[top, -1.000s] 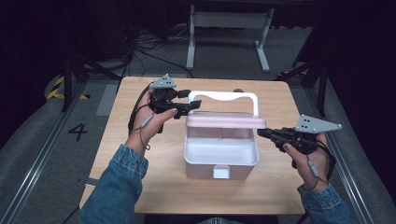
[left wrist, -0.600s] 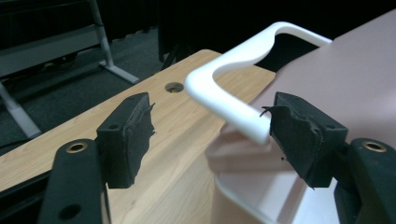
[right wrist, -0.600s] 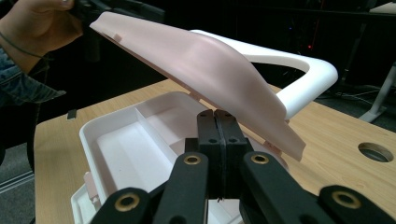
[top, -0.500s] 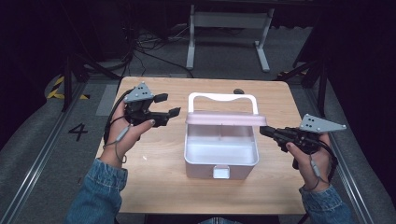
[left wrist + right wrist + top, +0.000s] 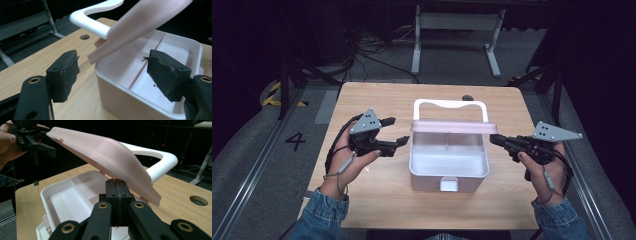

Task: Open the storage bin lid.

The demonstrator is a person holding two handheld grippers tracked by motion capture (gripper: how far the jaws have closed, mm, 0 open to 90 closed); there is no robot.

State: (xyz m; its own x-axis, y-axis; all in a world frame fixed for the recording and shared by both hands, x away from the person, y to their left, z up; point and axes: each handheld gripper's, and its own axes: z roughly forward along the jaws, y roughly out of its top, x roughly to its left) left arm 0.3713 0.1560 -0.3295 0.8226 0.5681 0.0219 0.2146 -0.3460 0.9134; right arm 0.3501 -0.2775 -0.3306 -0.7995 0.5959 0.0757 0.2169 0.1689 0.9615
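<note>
The white box (image 5: 448,167) sits mid-worktop (image 5: 377,200), its pink lid (image 5: 453,127) raised and unsupported. The left gripper (image 5: 395,132), fingers apart, hangs just beside the box's left wall; the right gripper (image 5: 494,141), fingers together and empty, points at the lid's right end. A nudge there could likely drop the lid. Beyond, a dark room with floor cables (image 5: 362,50) and a grey stand (image 5: 457,35).

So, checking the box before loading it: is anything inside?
No, both compartments of the white box are bare under its raised pink lid.
</note>
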